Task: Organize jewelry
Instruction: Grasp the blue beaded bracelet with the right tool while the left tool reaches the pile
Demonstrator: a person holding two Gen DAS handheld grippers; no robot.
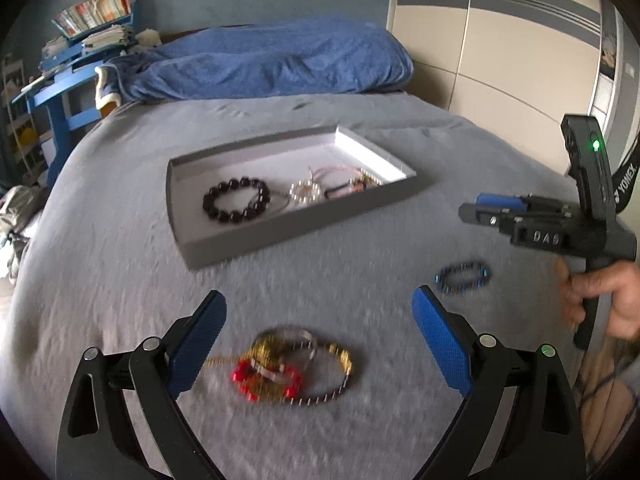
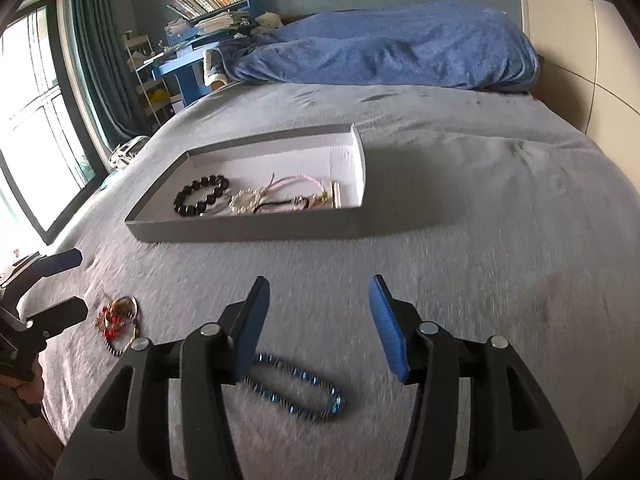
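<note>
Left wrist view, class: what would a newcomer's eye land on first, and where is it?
Probably the tangled red-and-gold bracelets on the grey bedspread, between the open left gripper's blue pads. Beyond lies the grey tray holding a black bead bracelet.

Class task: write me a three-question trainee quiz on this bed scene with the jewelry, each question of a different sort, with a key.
1. True or false: the black bead bracelet lies inside the grey tray.
2. Which bracelet lies just ahead of the right tool? A blue bead bracelet B red bracelet
3. Fill in: the left tool is ___, holding nothing.

Key: 1 true; 2 A; 3 open
</note>
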